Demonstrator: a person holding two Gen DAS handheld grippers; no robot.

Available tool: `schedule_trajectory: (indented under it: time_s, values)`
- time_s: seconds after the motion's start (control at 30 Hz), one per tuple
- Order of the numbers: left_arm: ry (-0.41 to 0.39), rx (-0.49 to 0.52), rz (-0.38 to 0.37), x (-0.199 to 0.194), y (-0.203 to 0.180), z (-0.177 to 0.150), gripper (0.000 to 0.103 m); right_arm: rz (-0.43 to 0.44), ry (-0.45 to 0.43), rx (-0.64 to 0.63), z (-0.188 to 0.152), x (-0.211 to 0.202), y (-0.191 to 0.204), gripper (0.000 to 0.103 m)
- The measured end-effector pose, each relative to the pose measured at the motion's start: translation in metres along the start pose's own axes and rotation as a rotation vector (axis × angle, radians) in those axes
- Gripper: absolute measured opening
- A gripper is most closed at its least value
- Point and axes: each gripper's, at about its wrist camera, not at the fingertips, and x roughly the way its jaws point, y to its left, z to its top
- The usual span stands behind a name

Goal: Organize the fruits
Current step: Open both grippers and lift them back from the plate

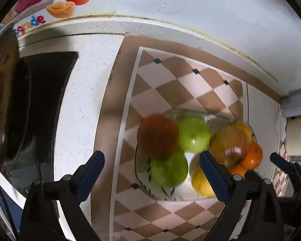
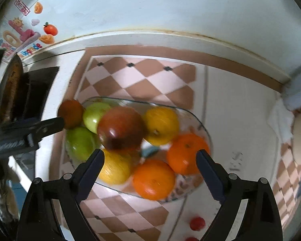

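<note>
A glass tray [image 2: 198,124] of fruit sits on a checkered mat [image 2: 142,76]. It holds two green apples [image 2: 80,142], a red apple [image 2: 120,128], two lemons [image 2: 160,124], two oranges [image 2: 153,178] and a dark red fruit [image 2: 71,113] at its left edge. My right gripper [image 2: 150,158] is open above the tray's near side. My left gripper [image 1: 152,162] is open above the green apples [image 1: 192,134], near the dark red fruit [image 1: 157,135]. The left gripper also shows in the right wrist view, at that fruit [image 2: 50,126]. The tray also shows in the left wrist view [image 1: 170,194].
A black stove [image 1: 48,92] with a dark pan [image 1: 6,104] stands to the left. A white wall [image 1: 190,4] with fruit stickers runs behind the counter. A small red thing [image 2: 197,223] lies on the counter near the right gripper. A white cloth [image 2: 281,122] lies at the right.
</note>
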Motion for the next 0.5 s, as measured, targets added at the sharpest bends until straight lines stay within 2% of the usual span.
schedule_trajectory:
  time_s: [0.2, 0.5]
  values:
    - [-0.074, 0.040, 0.079, -0.013, -0.009, -0.043, 0.097, -0.043, -0.014, 0.040, -0.035, -0.012, -0.012, 0.095]
    - [-0.191, 0.067, 0.097, -0.050, -0.025, -0.086, 0.097, -0.059, -0.073, 0.080, -0.076, -0.046, -0.014, 0.095]
